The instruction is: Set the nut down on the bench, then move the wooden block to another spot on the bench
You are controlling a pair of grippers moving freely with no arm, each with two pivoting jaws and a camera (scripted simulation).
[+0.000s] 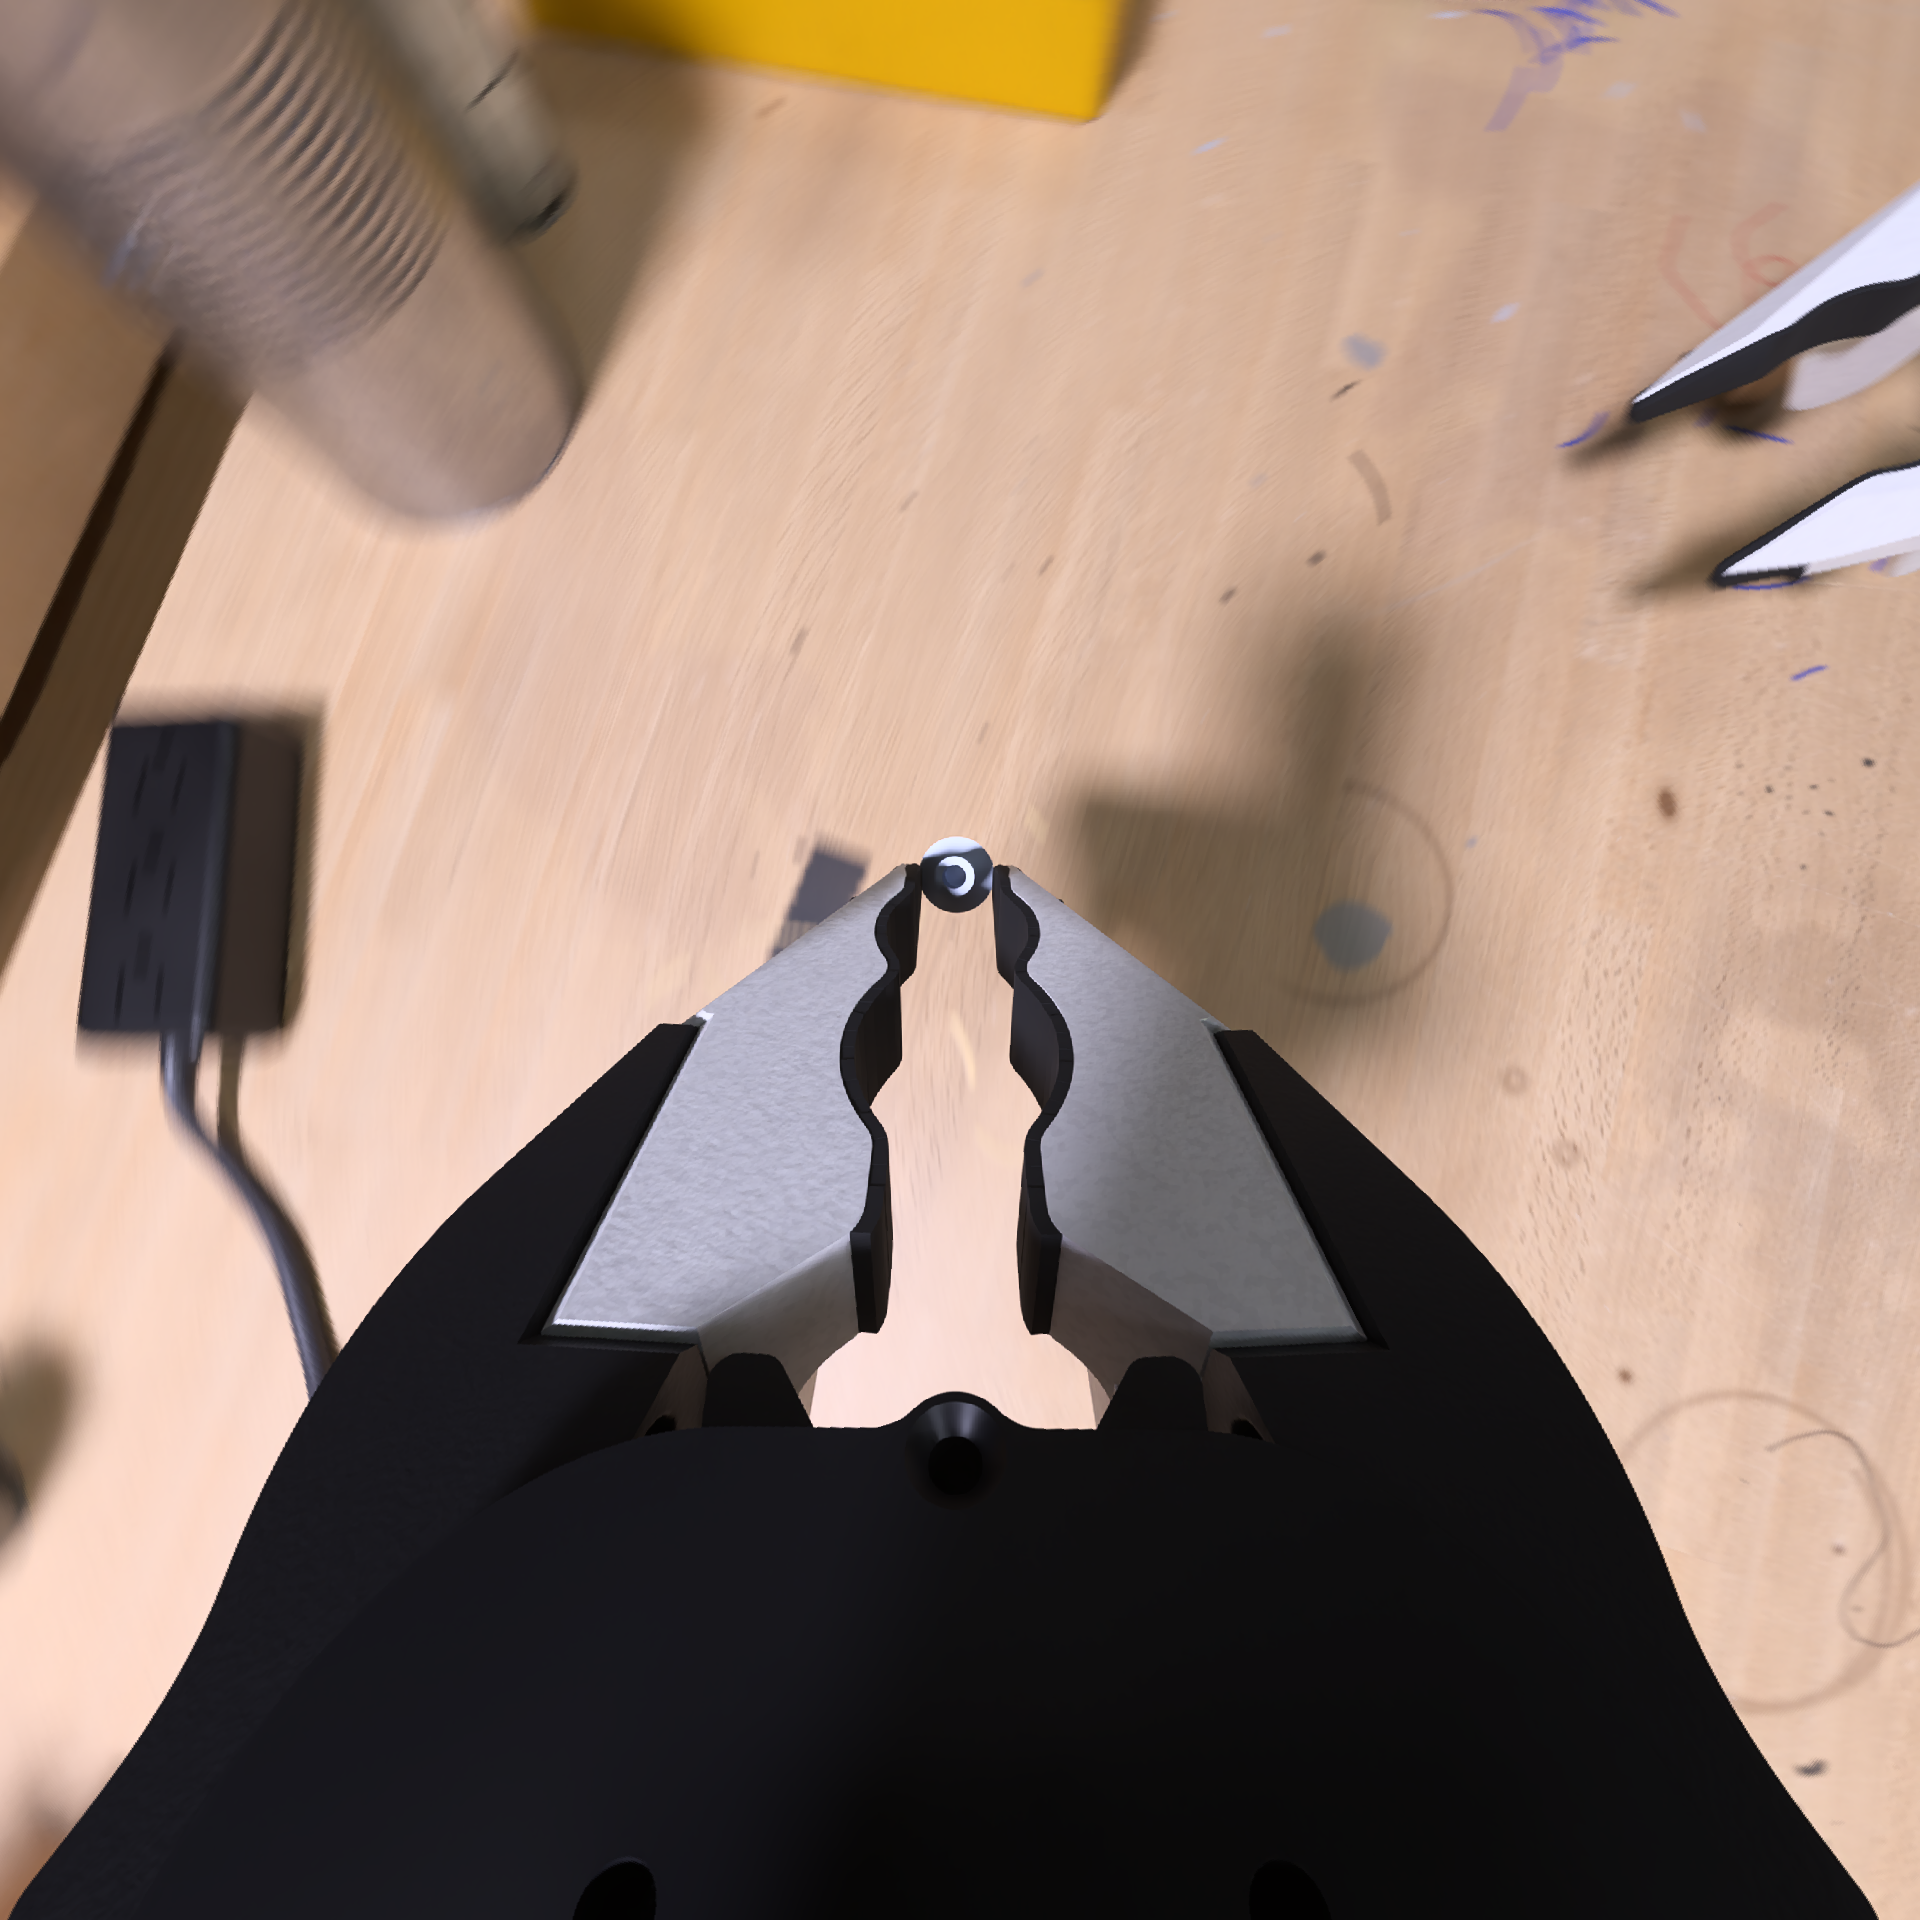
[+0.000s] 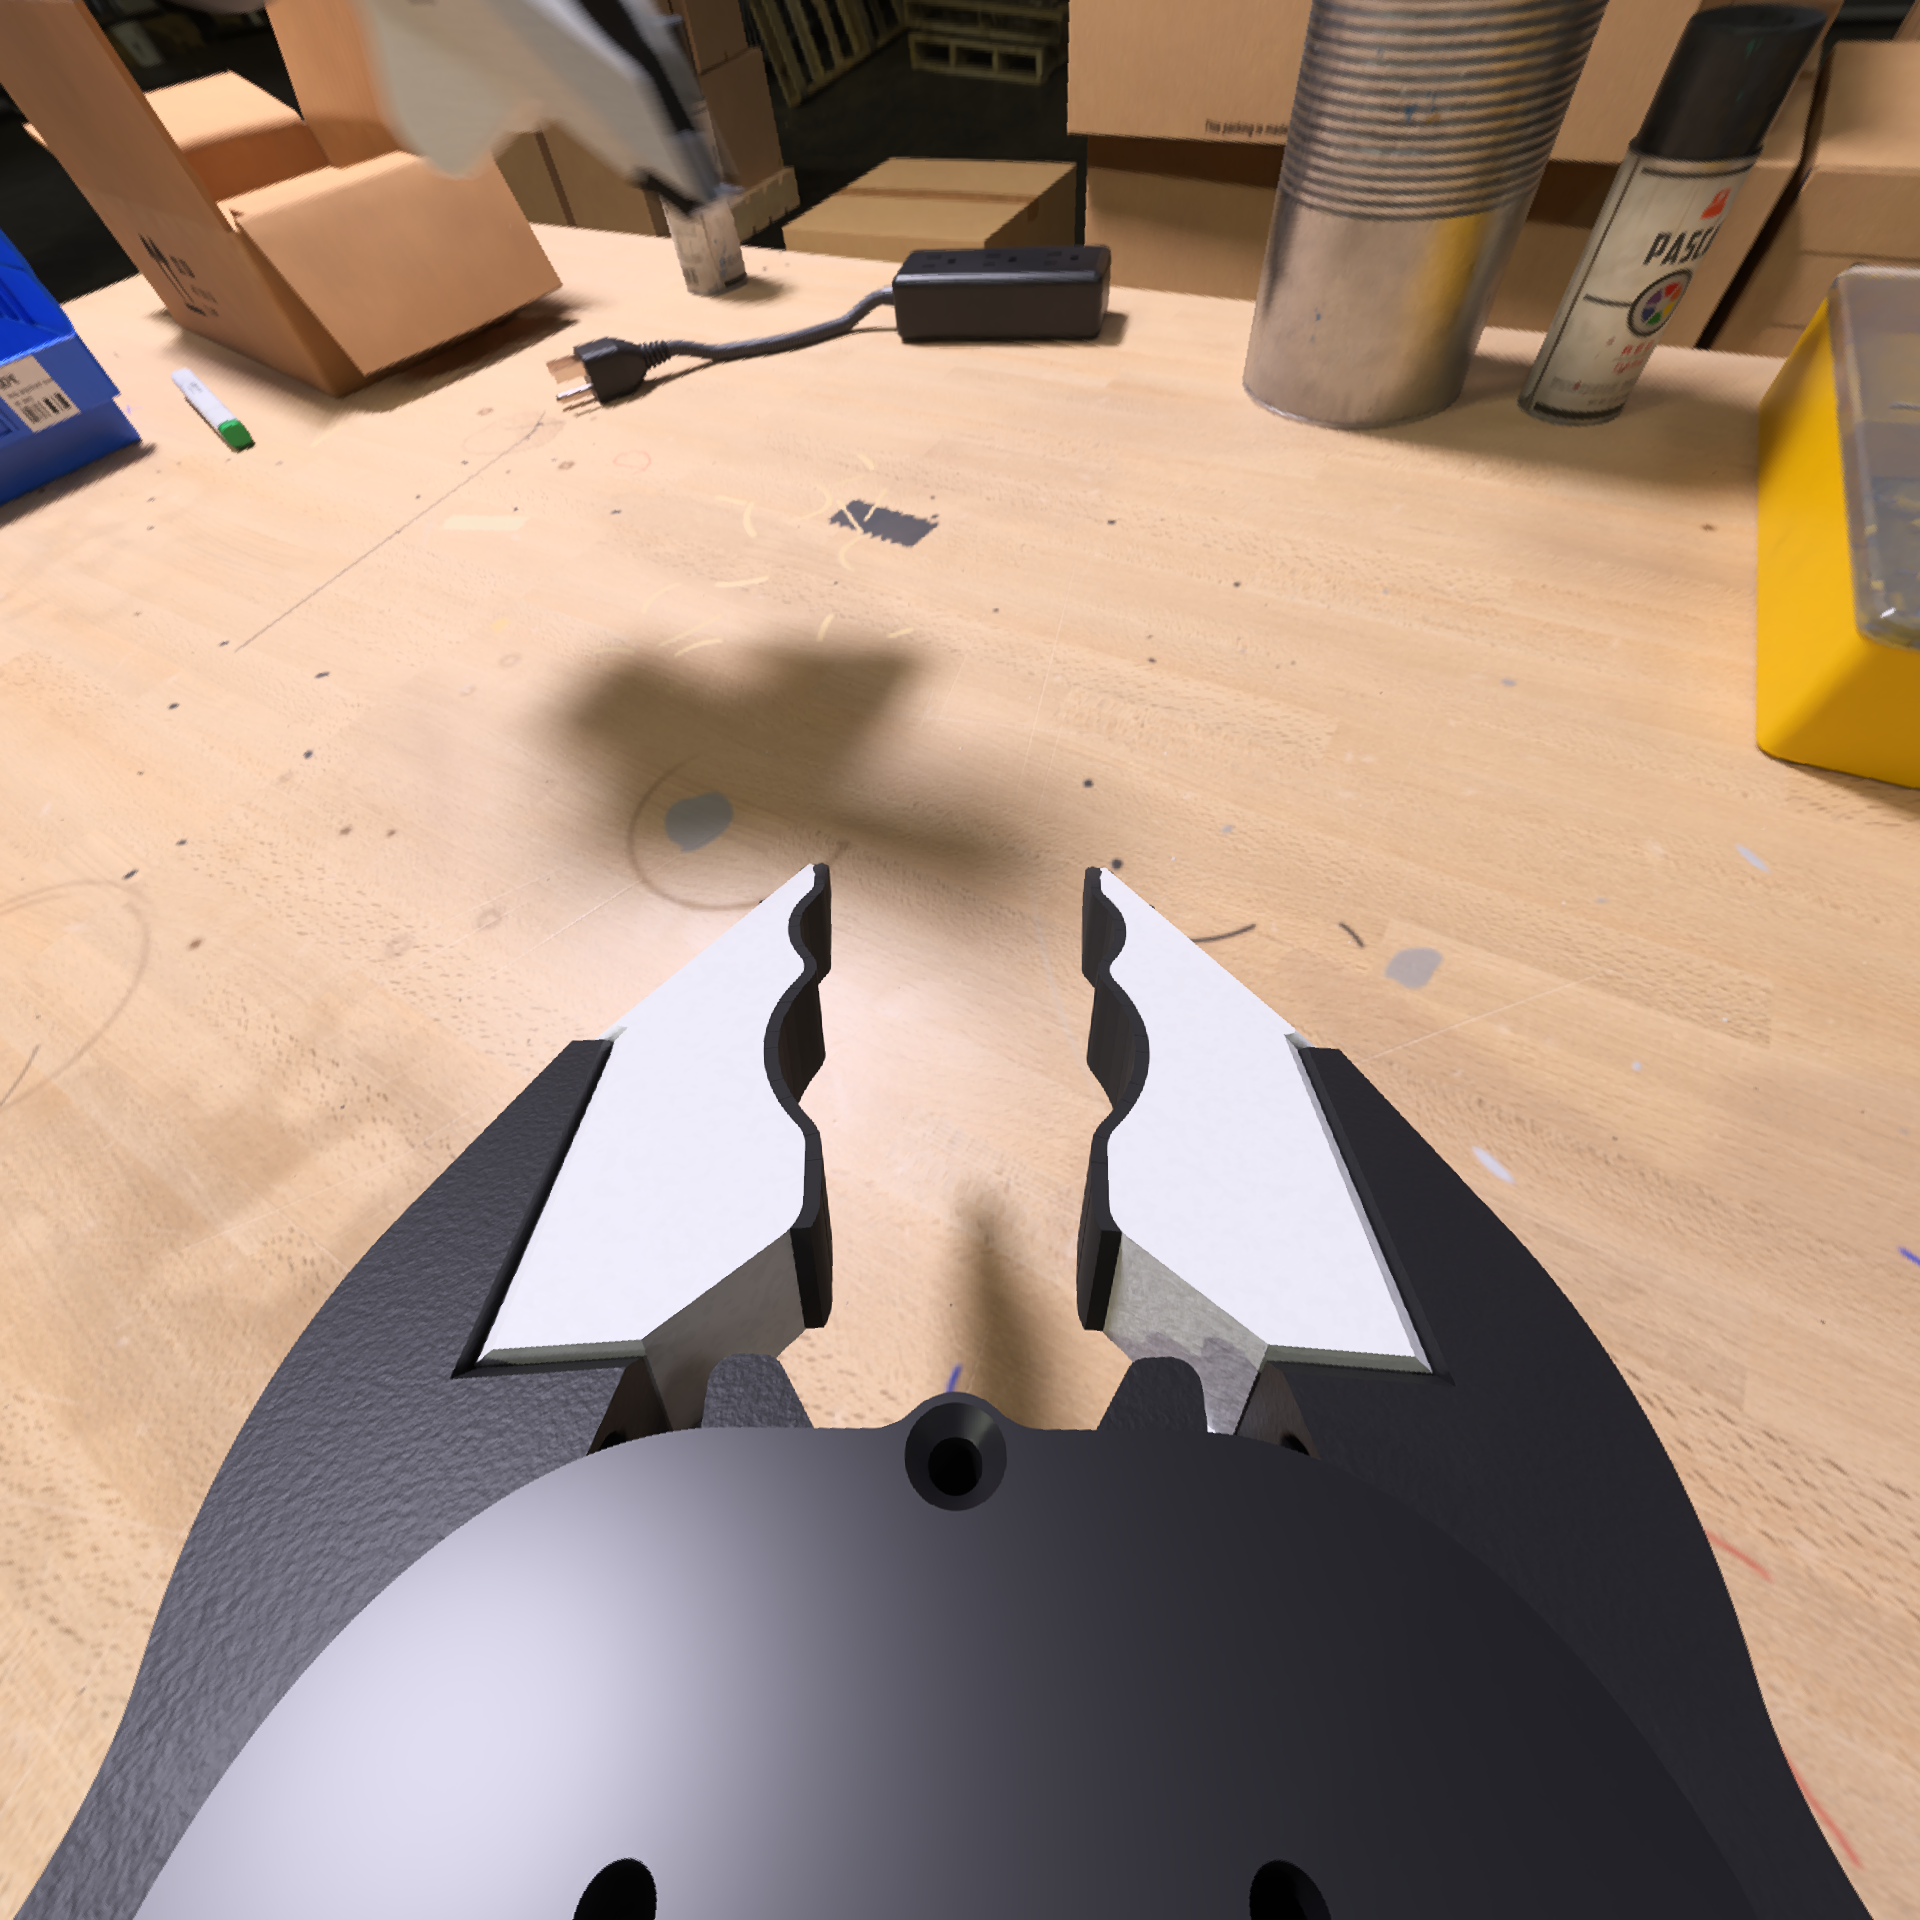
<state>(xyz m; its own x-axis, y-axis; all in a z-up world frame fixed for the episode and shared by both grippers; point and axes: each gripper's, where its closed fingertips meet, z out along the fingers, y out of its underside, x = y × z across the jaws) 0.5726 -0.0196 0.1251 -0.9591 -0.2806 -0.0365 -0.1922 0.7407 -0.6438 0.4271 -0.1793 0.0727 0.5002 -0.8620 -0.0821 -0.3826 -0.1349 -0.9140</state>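
My left gripper [image 1: 956, 885] is shut on a small silver nut [image 1: 954, 875], pinched at its very fingertips and held above the wooden bench [image 1: 1039, 416]. The left wrist view is blurred. My right gripper [image 2: 956, 883] is open and empty, low over the bench [image 2: 1247, 675]. Its white fingers [image 1: 1766, 343] show at the right edge of the left wrist view. The left gripper shows blurred at the top left of the right wrist view [image 2: 707, 203]. I see no wooden block in either view.
A ribbed metal can [image 2: 1392, 208], a spray can [image 2: 1642, 239] and a black power strip [image 2: 997, 291] with its cord stand along the far edge. A yellow box [image 2: 1829, 582] is at right. A cardboard box [image 2: 343, 239], blue bin [image 2: 52, 405] and marker [image 2: 213, 410] are at left.
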